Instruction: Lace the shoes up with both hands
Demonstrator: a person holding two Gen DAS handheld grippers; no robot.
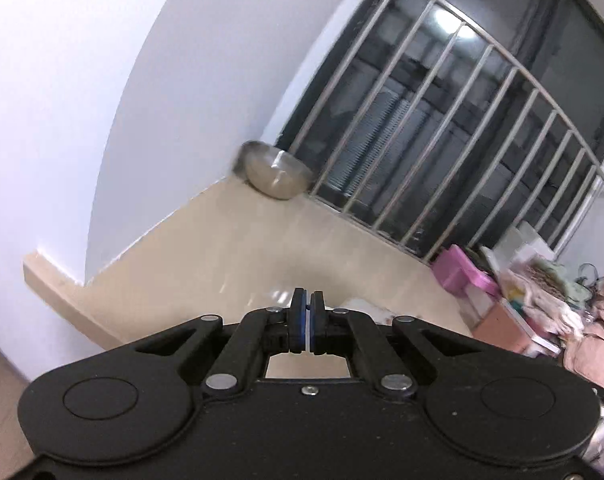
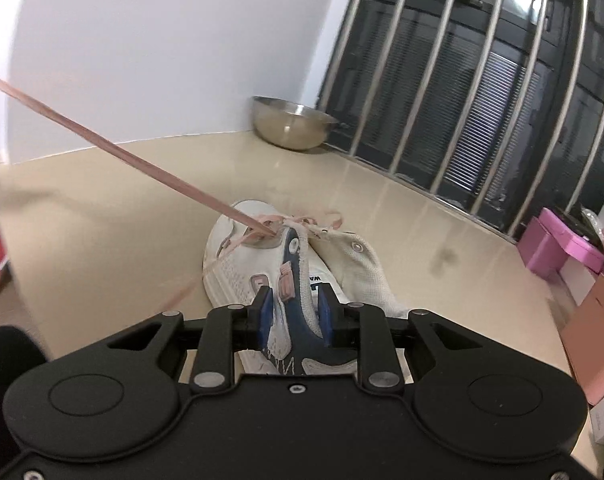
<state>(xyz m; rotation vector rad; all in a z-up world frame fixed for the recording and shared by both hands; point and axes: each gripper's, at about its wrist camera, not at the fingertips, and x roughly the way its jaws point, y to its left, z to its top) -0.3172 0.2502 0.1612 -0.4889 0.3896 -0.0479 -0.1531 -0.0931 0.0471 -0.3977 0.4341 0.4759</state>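
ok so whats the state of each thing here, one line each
left claw: shut, a thin white strip between its pads
right claw: clamped on the shoe's heel collar
shoe: white, on the floor, part laced
pink lace: taut, running from the eyelets up and off to the left
steel bowl: upright in the corner

We see even, cool indoor light on the white wall [image 1: 101,80]. Bright lamp glare reflects in the dark window [image 1: 454,28] behind the bars. The steel bowl [image 1: 275,174] below it smears with motion blur. Fisheye bending curves both views' edges, and corners darken.
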